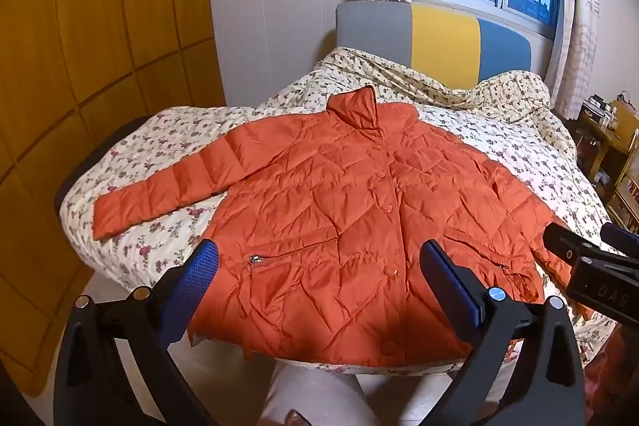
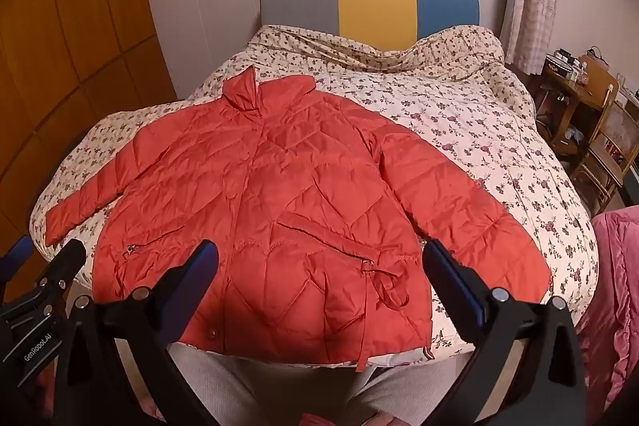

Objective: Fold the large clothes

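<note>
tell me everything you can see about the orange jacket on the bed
The orange jacket is a quilted puffer with a shiny, crinkled shell. It lies front up and unfolded on the floral bedspread, collar toward the headboard, hem at the near edge of the bed. Both sleeves are spread outward. The front is closed, with round buttons down the middle, slanted zip pockets and a gathered waist with a loose strap. Only the bedspread touches it; both grippers hover open above the hem.

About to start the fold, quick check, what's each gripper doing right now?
Left gripper: open, holding nothing, above the orange jacket.
Right gripper: open, holding nothing, above the same jacket.
</note>
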`<state>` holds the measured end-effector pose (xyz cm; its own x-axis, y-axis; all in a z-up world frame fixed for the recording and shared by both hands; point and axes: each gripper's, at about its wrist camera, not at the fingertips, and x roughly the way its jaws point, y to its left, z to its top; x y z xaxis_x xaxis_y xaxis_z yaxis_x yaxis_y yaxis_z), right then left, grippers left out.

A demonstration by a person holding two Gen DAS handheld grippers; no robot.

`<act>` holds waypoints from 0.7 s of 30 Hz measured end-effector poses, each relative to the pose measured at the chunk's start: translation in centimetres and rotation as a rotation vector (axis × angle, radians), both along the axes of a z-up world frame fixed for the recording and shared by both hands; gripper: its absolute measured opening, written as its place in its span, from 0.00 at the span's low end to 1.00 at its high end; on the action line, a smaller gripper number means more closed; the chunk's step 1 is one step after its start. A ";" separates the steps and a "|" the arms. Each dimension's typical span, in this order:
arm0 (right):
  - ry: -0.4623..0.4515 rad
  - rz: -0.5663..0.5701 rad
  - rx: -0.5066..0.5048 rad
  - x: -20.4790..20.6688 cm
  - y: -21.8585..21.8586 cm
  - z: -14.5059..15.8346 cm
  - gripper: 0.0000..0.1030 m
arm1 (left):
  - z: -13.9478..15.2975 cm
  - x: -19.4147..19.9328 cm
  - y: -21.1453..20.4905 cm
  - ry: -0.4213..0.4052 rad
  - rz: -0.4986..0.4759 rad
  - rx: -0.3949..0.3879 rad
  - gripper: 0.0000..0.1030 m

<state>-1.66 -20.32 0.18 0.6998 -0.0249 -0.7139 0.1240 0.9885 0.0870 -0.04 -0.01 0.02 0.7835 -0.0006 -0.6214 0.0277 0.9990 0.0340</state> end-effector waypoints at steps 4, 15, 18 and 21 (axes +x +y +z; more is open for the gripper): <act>0.005 -0.001 -0.002 0.0 0.1 -0.1 0.98 | 0.0 0.1 0.1 0.012 -0.002 -0.014 0.97; 0.030 -0.004 0.002 0.6 -0.1 -0.6 0.98 | -0.3 0.0 -0.5 0.020 -0.001 -0.017 0.97; 0.034 -0.006 0.005 0.7 -0.2 -0.7 0.98 | -0.5 0.0 -0.3 0.020 -0.001 -0.020 0.97; 0.036 -0.005 0.004 0.7 -0.1 -0.8 0.98 | -0.6 0.0 -0.4 0.023 -0.002 -0.018 0.97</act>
